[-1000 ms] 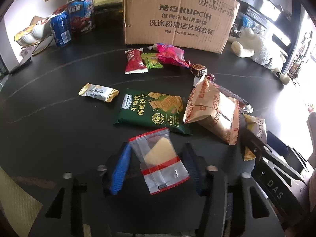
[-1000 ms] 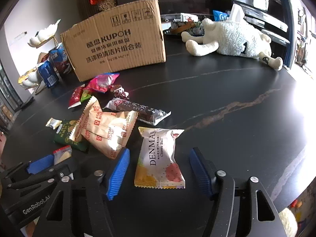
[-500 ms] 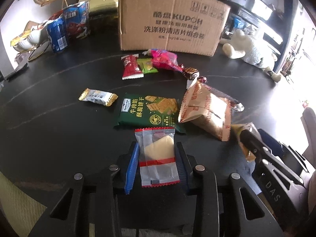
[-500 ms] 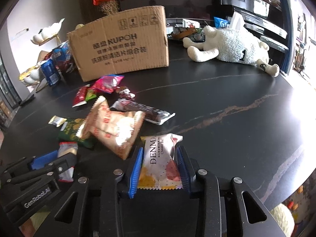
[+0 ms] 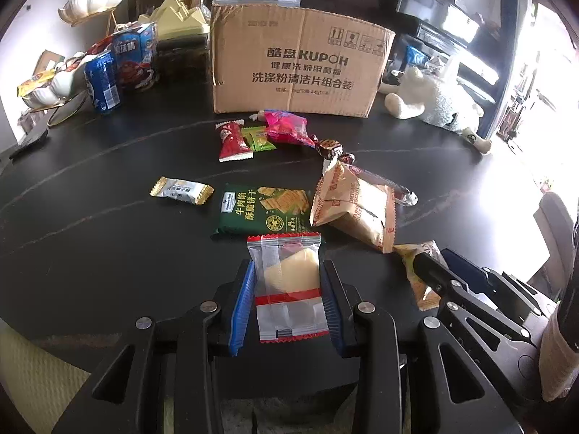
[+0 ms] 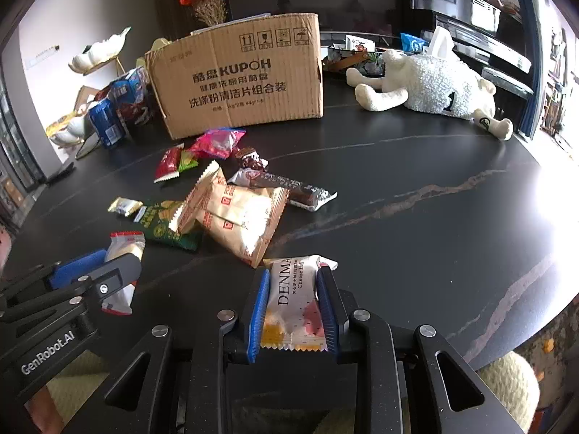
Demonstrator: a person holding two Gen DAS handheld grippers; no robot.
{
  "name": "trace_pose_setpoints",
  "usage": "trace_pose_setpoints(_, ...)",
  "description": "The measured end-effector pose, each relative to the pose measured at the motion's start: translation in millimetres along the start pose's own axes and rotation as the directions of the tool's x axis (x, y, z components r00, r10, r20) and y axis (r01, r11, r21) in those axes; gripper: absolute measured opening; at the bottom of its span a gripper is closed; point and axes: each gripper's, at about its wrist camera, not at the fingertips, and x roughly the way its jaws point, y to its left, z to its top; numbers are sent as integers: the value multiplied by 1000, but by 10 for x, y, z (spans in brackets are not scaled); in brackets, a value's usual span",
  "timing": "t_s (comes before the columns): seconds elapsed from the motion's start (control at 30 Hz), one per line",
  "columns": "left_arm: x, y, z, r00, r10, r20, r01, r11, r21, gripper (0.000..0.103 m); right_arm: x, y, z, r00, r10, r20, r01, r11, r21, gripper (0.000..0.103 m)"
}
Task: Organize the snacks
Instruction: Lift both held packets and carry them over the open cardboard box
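Observation:
My left gripper is shut on a clear red-edged packet with a pale yellow biscuit, held above the black table. It also shows in the right wrist view. My right gripper is shut on a white Denmark cheese ball packet, which also shows in the left wrist view. Loose snacks lie ahead: a green cracker pack, a tan biscuit bag, a silver-gold candy, a chocolate bar, and small red, green and pink packets. The open cardboard box stands behind them.
A plush sheep lies at the back right. Blue cans and cartons and white shell dishes stand at the back left. The table's front edge is close below both grippers.
Both grippers closed from open: the left onto the clear biscuit packet, the right onto the cheese ball packet. Both packets have since risen slightly off the table.

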Motion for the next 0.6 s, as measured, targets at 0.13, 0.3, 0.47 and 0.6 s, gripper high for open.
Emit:
trace_pose_setpoints(0.13, 5, -11, -11, 1000, -6, -2, 6, 1000, 9, 36, 25, 8, 0, 1000, 13, -17, -12, 1000, 2, 29)
trace_pose_setpoints(0.3, 22, -36, -34, 1000, -11, -9, 12, 1000, 26, 36, 67, 34, 11, 999, 15, -31, -16, 1000, -3, 31)
trace_pose_setpoints(0.47, 35, -44, -40, 1000, -17, -10, 17, 999, 33, 36, 142, 52, 24, 999, 9, -48, -9, 1000, -7, 33)
trace_pose_setpoints(0.6, 21, -39, -29, 1000, -19, -2, 19, 999, 45, 36, 138, 66, 18, 999, -11, -40, 11, 1000, -18, 30)
